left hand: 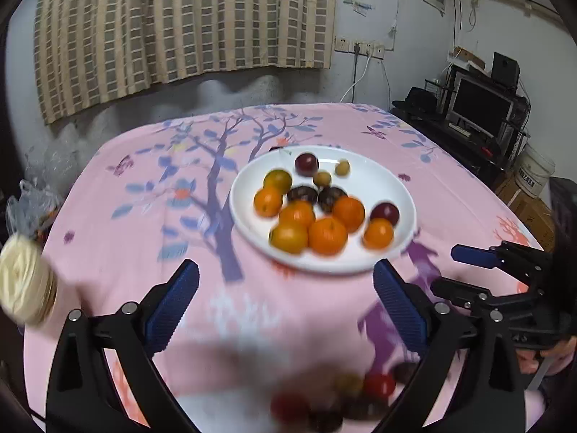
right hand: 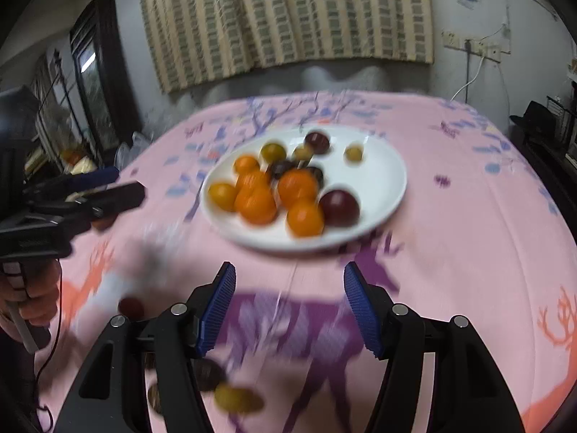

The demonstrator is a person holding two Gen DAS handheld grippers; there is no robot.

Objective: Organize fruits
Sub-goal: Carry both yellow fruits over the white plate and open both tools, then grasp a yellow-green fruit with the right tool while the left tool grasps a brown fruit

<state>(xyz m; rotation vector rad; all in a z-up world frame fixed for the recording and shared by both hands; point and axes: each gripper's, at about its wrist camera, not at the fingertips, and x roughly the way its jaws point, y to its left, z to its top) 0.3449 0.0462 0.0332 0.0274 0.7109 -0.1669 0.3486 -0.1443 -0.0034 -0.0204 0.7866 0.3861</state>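
Fruit is mostly heaped on the round white plate [left hand: 249, 223] mid-table on the pink tree-print tablecloth [left hand: 119, 216]: orange mandarins [left hand: 327, 235], dark purple plums [left hand: 306, 164] and small yellow-green fruits [left hand: 321, 179], probably piled there for sorting. A few blurry loose red and dark fruits [left hand: 378, 385] sit near, at the table's edge. The left gripper [left hand: 286, 301] hovers low, fingers spread wide, holding nothing, aimed at the plate. The right gripper [right hand: 290, 306] hovers alongside on the right, also spread and empty, pointing the same way.
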